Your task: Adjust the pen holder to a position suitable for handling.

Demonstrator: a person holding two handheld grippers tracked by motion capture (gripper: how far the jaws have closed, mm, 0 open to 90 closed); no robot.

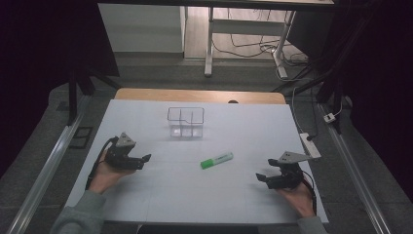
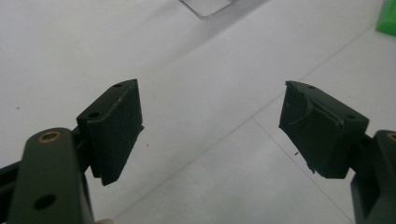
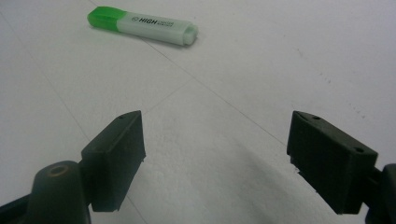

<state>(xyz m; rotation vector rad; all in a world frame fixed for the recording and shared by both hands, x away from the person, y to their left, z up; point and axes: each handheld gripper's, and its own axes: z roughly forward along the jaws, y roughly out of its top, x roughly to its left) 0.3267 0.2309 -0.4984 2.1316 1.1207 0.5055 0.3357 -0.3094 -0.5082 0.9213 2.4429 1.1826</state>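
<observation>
Two grippers sit low over the white table, one in each hand, and I see both with jaws spread and nothing between them. My left gripper is at the left side, its tips aimed right. My right gripper is at the near right, its tips aimed left. A highlighter with a green cap lies flat near the middle, between the two and touching neither; in the right gripper view it lies well ahead of the jaws. A clear divided box stands farther back, apart from the highlighter.
</observation>
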